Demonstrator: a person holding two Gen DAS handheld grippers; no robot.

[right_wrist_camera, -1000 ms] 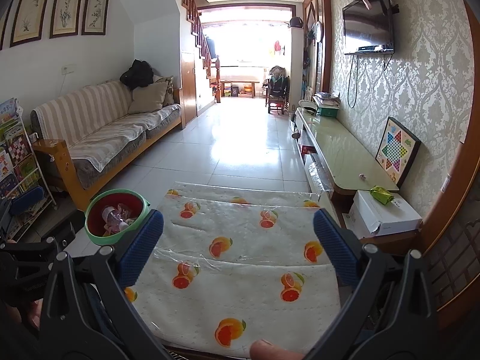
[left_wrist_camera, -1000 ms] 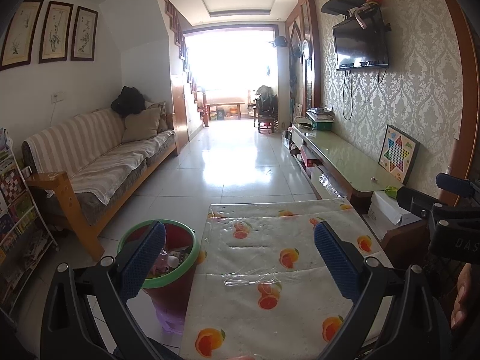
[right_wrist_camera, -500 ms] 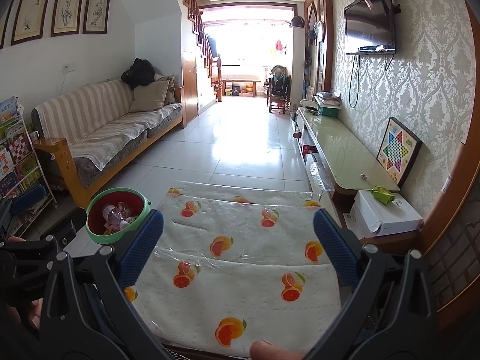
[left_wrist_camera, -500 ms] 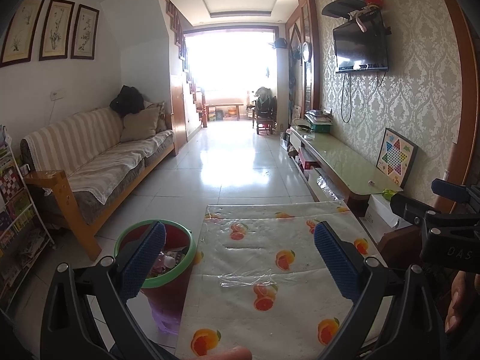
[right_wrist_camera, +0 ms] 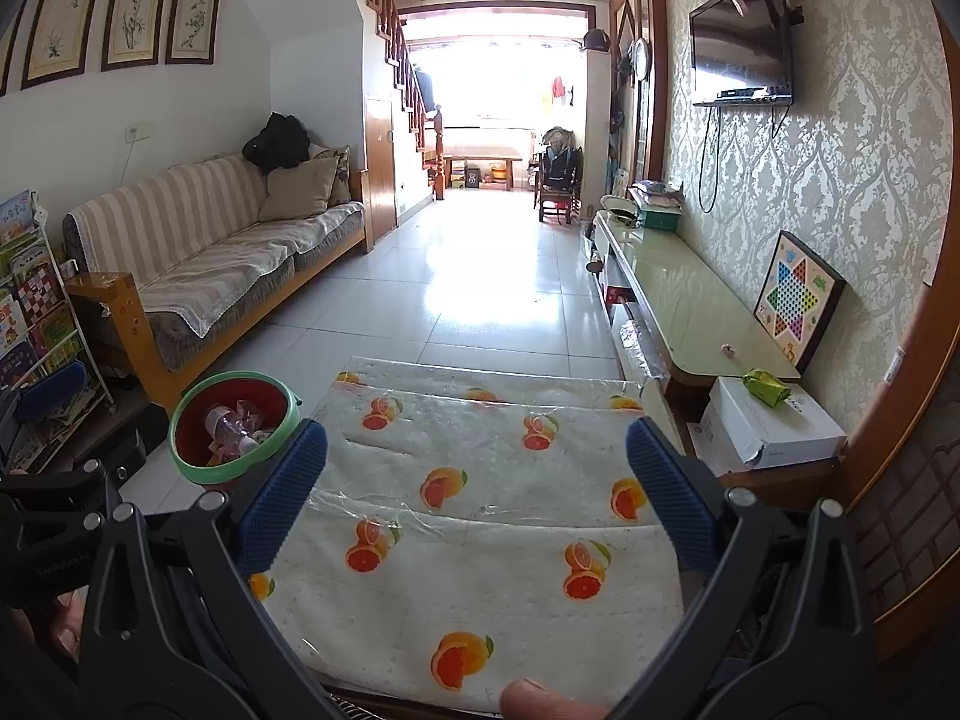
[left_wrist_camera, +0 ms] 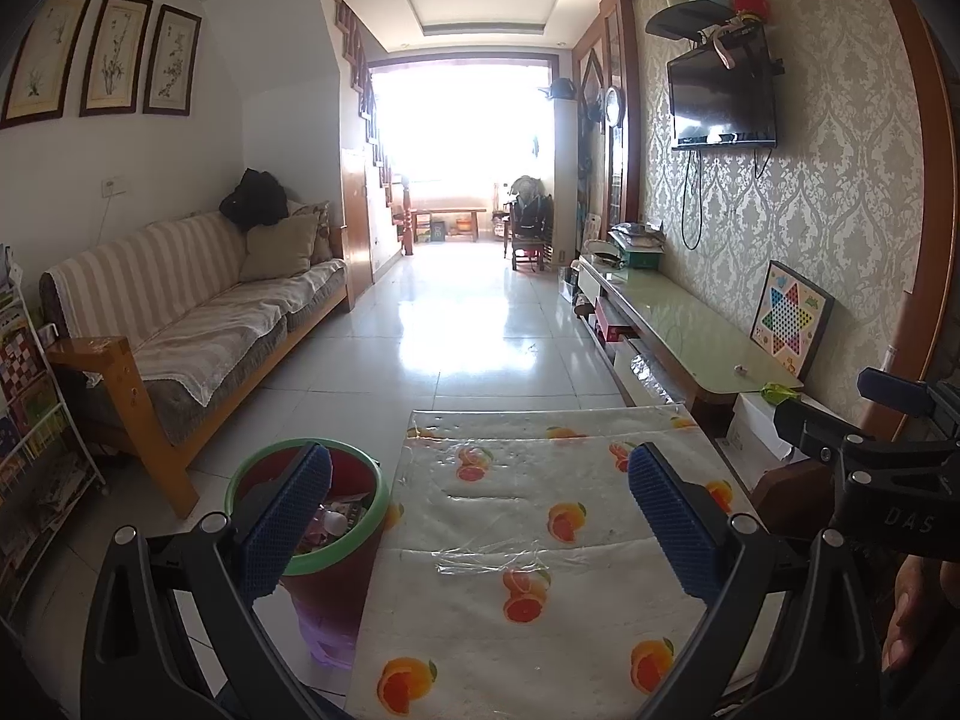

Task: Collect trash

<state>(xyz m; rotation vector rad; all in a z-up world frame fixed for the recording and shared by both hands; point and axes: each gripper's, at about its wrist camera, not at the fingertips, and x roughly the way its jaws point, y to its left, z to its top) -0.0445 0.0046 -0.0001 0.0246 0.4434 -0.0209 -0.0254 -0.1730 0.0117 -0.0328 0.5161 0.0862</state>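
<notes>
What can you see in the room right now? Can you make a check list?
Surface: table under an orange-print cloth, nothing on it.
Job's things: trash bin left of the table, holding a bottle and wrappers.
Clutter: green wrapper on a white box.
Grippers: left gripper and right gripper open, both hold nothing.
Cables: cords hang below the TV.
Surroundings: sofa, bookshelf.

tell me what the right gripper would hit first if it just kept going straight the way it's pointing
Nothing close, it seems. The right gripper is open and empty, aimed over the fruit-print tablecloth and down the room. Past the table's far edge the tiled floor looks free, though depth is hard to judge through the fisheye.
</notes>
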